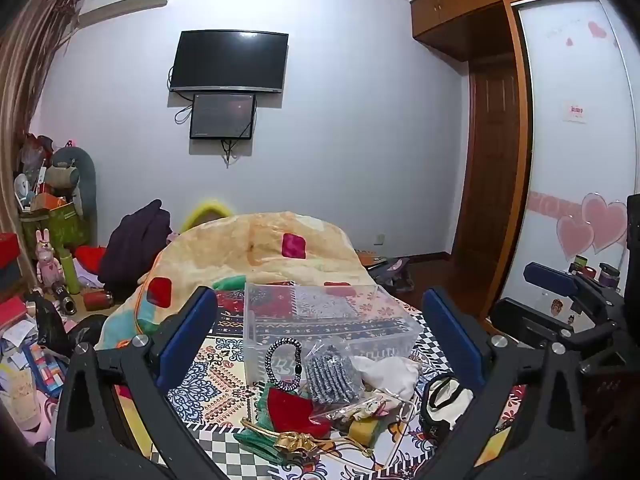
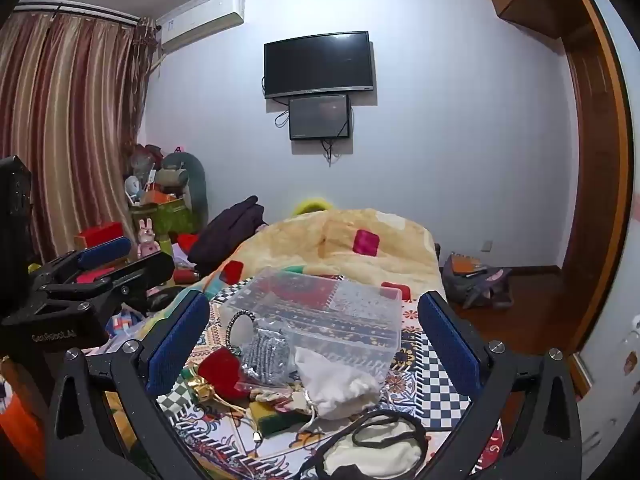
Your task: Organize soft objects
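Note:
A clear plastic box (image 1: pixel 328 316) (image 2: pixel 320 308) stands empty on the patterned bedspread. In front of it lie soft items: a black-and-white hair tie (image 1: pixel 284 364) (image 2: pixel 236 328), a bag of grey hair bands (image 1: pixel 334 374) (image 2: pixel 266 356), a red velvet pouch (image 1: pixel 294 408) (image 2: pixel 220 372), a white drawstring pouch (image 1: pixel 390 372) (image 2: pixel 336 388), and a cream pouch with black bands (image 1: pixel 444 400) (image 2: pixel 376 444). My left gripper (image 1: pixel 320 336) is open above the pile, holding nothing. My right gripper (image 2: pixel 316 340) is open and empty too.
A cream blanket with coloured patches (image 1: pixel 256 252) (image 2: pixel 352 240) is heaped behind the box. Clutter and boxes (image 1: pixel 52 216) stand on the left. A bag (image 2: pixel 476 280) lies on the wooden floor on the right. The wardrobe (image 1: pixel 576 152) is at the right.

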Available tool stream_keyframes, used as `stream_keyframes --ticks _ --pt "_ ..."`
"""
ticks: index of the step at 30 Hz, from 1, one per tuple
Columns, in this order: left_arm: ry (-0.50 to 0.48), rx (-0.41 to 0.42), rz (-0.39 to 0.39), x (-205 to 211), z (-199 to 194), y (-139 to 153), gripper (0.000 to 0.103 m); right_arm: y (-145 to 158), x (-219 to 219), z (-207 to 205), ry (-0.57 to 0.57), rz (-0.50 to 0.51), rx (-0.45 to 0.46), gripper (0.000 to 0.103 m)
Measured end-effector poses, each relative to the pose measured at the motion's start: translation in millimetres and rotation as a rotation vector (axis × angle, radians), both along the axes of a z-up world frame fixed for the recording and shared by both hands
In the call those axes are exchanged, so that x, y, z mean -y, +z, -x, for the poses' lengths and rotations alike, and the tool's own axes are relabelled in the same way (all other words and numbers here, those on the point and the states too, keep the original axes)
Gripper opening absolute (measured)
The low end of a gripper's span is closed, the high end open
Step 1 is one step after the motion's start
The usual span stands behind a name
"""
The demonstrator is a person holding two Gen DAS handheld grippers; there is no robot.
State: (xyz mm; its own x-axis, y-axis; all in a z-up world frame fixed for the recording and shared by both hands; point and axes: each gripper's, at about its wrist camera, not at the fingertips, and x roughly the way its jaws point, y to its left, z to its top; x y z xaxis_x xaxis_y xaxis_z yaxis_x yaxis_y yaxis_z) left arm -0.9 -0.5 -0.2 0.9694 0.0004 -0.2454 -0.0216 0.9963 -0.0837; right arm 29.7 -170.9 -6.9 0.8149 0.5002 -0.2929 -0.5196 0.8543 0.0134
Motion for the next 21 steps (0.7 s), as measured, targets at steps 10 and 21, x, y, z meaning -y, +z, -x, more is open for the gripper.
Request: stream_keyframes --ticks 10,21 --pt "-0.005 -0.008 -0.010 2.1 -2.3 -3.7 0.103 -0.2 -3.5 2.0 0.001 -0.004 -0.001 0.103" --pt "-0.012 -0.007 -0.028 5.5 1.2 -2.8 0.103 1.6 3.0 3.1 0.004 -0.027 0.010 0.103"
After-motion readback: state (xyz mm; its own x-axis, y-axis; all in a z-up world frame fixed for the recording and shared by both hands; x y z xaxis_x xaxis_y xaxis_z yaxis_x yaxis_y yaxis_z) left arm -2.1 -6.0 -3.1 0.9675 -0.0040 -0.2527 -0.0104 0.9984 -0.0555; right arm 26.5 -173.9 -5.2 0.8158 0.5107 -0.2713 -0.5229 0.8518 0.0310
